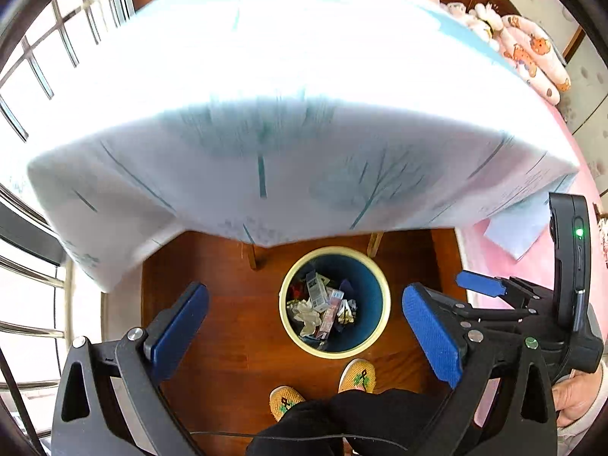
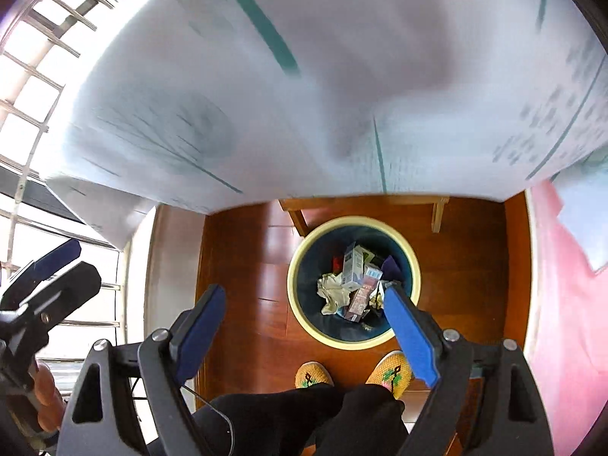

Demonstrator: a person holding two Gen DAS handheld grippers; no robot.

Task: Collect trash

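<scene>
A home bedroom: pink bed (image 1: 532, 266), plush toys (image 1: 475, 19), clothed table (image 1: 266, 76), wood floor (image 1: 228, 323).

Strong daylight pours in through the barred window panes (image 1: 38, 57) at the left of both views, and they are burnt out to plain white. In the left wrist view the top of the worktop's pale tree-printed cloth (image 1: 304, 159) is blown out by glare too, while its hanging front lies in softer shade. That cloth is smeared by motion blur in both pictures, its teal lines streaked, worst in the right wrist view. The glossy red-brown wooden floor (image 2: 247, 266) carries pale reflections. The round cream-rimmed dark blue bin (image 1: 374, 277) and the near blue-padded tools stay fairly sharp. Fisheye bending curves all edges, with black corners.
</scene>
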